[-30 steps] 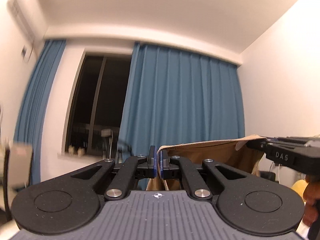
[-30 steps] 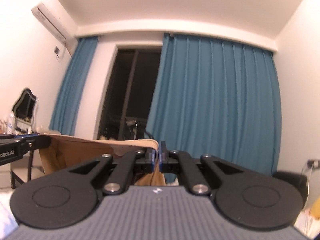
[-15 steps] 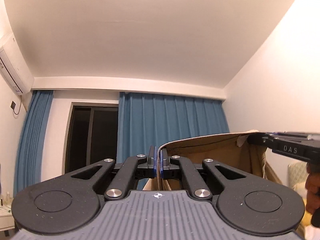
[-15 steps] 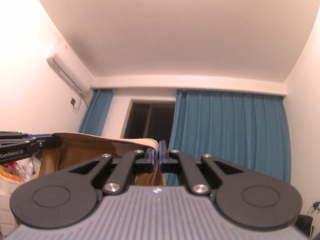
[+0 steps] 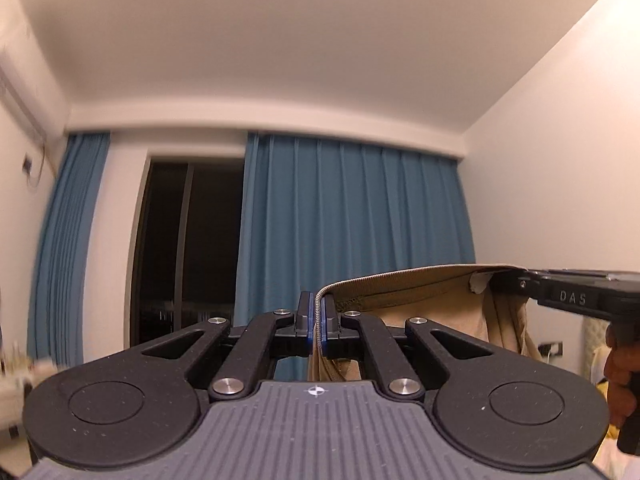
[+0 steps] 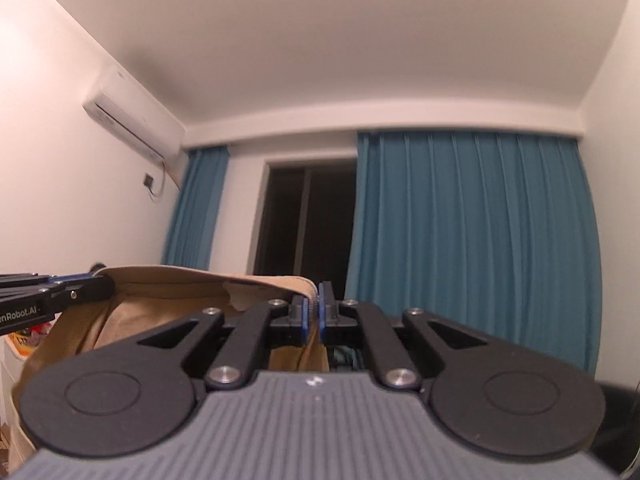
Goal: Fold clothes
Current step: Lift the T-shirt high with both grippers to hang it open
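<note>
L tool [image 5: 317,316] clamped on tan garment [image 5: 420,292] hem, R tool [image 6: 316,312] pinching other end, blue curtains [image 6: 472,240] behind

Black left gripper [image 5: 317,314], blue pads, silver screws

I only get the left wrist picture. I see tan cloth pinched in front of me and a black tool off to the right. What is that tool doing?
Observer: That is the right gripper. Its own camera shows its jaws shut on the hem of the same tan garment, just as the left gripper is.
Operator: Does the cloth hang free on its side?
Observer: Yes, it drapes down below the hem, out past the bottom left of the picture.
Operator: Anything on the left wall that I miss?
Observer: A white air conditioner is mounted high up there, beside the blue curtain.
</note>
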`<state>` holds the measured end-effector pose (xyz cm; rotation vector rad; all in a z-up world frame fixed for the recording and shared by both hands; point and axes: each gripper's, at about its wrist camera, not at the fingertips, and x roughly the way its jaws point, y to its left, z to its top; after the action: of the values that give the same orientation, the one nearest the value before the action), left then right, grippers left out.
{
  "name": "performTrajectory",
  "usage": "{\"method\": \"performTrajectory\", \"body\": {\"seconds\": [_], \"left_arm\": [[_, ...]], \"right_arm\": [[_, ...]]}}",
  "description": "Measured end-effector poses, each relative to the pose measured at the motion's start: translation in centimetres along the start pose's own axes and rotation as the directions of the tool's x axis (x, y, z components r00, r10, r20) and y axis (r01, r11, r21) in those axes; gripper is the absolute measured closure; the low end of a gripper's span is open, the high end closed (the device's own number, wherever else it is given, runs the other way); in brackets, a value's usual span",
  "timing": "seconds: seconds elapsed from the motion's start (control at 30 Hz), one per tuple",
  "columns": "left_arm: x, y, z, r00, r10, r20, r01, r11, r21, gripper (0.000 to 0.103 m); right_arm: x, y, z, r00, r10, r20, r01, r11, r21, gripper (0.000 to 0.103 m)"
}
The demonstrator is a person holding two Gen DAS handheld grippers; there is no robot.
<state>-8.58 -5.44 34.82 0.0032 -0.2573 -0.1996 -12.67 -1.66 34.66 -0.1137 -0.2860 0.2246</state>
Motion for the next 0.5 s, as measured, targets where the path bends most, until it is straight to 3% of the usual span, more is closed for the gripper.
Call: {"method": "performTrajectory", "body": {"seconds": [0.3,0.4,0.5], "left_arm": [[15.0,3.6,-16.5,0.978,0.025,-0.207,-0.046,0.994,-0.099,0.095],[21.0,5.7,-23.0,0.958,0.029,-0.286,-0.065,0.991,-0.118,0.095],[26.9,7.4,-29.9,0.923,0.028,-0.383,-0.085,0.988,-0.132,0.095]], "right_arm": [[13.3,-7.9,-17.8,0.981,-0.076,-0.177,0.083,0.996,0.033,0.097],[18.4,-12.5,-24.4,0.964,-0.096,-0.246,0.110,0.993,0.043,0.097],[23.7,-17.6,-31.8,0.931,-0.121,-0.345,0.153,0.986,0.068,0.097]]}}
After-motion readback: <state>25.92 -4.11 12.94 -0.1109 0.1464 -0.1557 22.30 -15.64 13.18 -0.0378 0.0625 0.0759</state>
